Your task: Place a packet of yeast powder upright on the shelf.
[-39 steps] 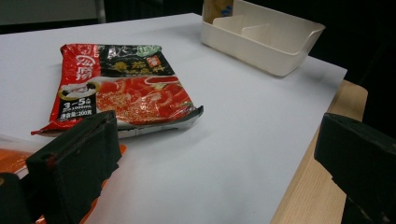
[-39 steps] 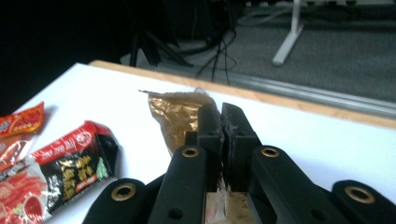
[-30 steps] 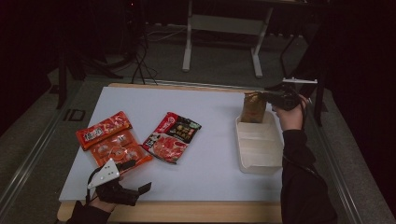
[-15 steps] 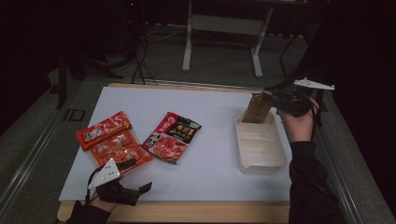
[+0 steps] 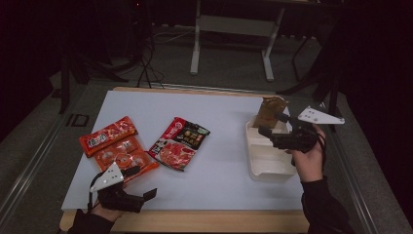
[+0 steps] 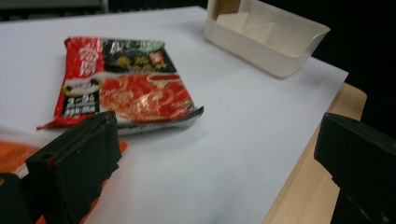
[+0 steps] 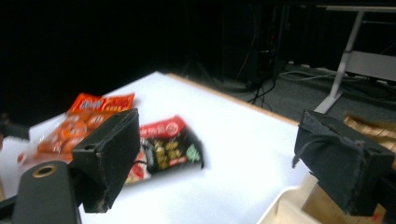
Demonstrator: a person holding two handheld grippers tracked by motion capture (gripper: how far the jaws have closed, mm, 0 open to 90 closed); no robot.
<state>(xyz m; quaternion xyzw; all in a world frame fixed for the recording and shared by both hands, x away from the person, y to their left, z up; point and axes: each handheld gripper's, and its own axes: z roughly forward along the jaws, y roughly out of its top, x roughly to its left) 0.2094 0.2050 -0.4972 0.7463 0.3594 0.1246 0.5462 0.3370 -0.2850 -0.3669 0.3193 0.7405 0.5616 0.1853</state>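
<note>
A brown packet (image 5: 269, 112) stands upright at the far end of the cream bin (image 5: 270, 168); its top edge shows at the right of the right gripper view (image 7: 373, 128). My right gripper (image 5: 270, 124) hovers over the bin, just on my side of the packet. Its jaws have just been opening and stand open (image 7: 219, 158) with nothing between them. My left gripper (image 5: 143, 181) rests at the table's front left edge, open (image 6: 215, 158) and empty. Just beyond it lies a red-and-black packet (image 5: 178, 144) (image 6: 126, 86).
Two orange packets (image 5: 108, 135) (image 5: 124, 157) lie flat at the left of the white mat, one by the left gripper. The bin's near compartment (image 6: 280, 60) holds nothing. The mat's wooden front edge (image 5: 209, 219) runs along the bottom. Table legs and cables stand beyond the far edge.
The right gripper has let go of the brown packet's top, opened wide and drawn back toward me. The packet stays standing in the bin. The left gripper has not moved.
</note>
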